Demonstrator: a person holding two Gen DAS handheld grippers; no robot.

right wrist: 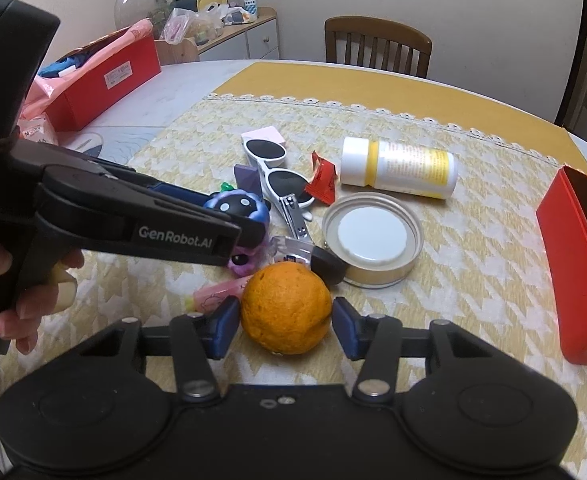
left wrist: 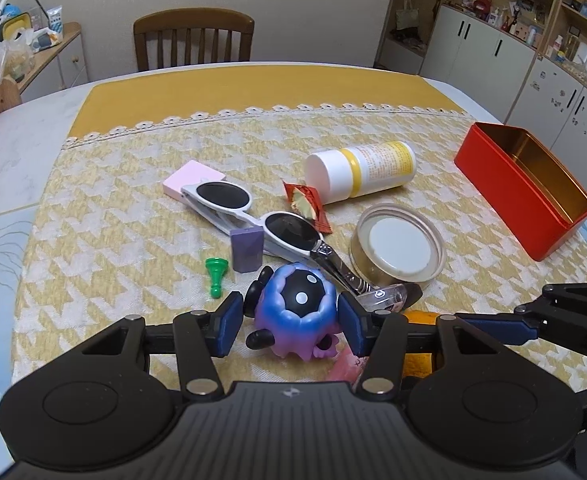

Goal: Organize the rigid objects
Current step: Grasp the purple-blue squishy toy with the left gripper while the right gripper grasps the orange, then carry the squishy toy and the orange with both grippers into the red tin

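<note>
- The two grippers are crowded together at the near edge of the pile. If both close and lift at once, I'd expect them to knock each other, since the left gripper [right wrist: 229,216] reaches in just to the left of the orange [right wrist: 286,307].
- The purple toy figure [left wrist: 295,312] is rounded and glossy. Squeezed on its bulging sides, it could squirt out forward into the nail clipper [left wrist: 339,266] and sunglasses [left wrist: 253,216] just beyond it.
- A clear-handled tool [left wrist: 389,294] and a pink packet [left wrist: 343,366] lie against the toy's right side. The right-hand pad could snag them and drag them along.
- The orange is soft next to these hard things. A hard pinch could bruise it, and a light one could let it roll toward the round tin lid [right wrist: 371,240].
- The left gripper [left wrist: 291,322] is spread open, with the toy sitting between its blue pads. The right pad looks close to the toy, the left one apart from it. Nothing is clamped yet.
- The right gripper [right wrist: 285,326] is also open, straddling the orange with a small gap on each side.
- The open red tin [left wrist: 527,188], probably the destination, stands far off to the right. The white pill bottle [left wrist: 363,172] lies on its side farther back.
</note>
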